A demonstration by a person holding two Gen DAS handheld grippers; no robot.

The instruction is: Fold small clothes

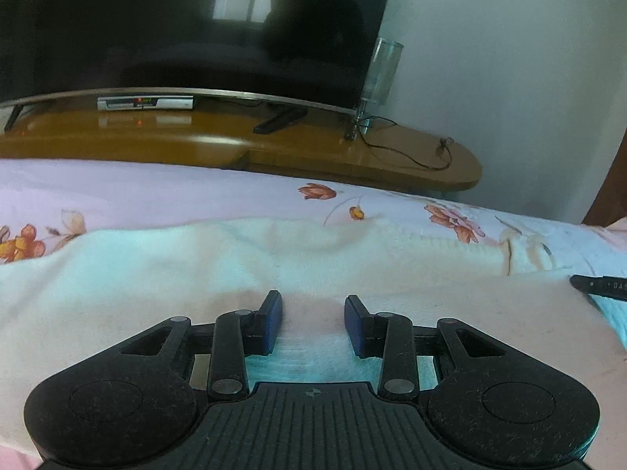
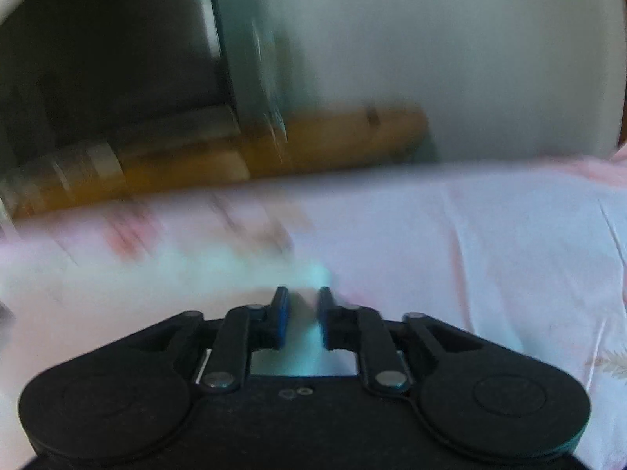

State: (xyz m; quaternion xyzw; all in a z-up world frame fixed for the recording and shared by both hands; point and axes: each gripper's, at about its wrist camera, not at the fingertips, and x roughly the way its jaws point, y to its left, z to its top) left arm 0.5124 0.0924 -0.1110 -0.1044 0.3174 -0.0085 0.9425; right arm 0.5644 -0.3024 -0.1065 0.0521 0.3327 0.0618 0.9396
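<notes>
A white fleecy garment lies spread on the floral bedsheet, its far edge running across the left wrist view. My left gripper rests low over the garment with its blue-padded jaws apart. The cloth lies flat beneath the gap and nothing is pinched. The right wrist view is smeared by motion. There my right gripper stands at the garment's right end, its jaws narrowly apart with a ridge of white cloth filling the gap between the pads.
Beyond the bed stands a glossy wooden TV stand with a large dark television, a set-top box, a glass and a cable. A black tool part pokes in at the right edge. Pink sheet stretches to the right.
</notes>
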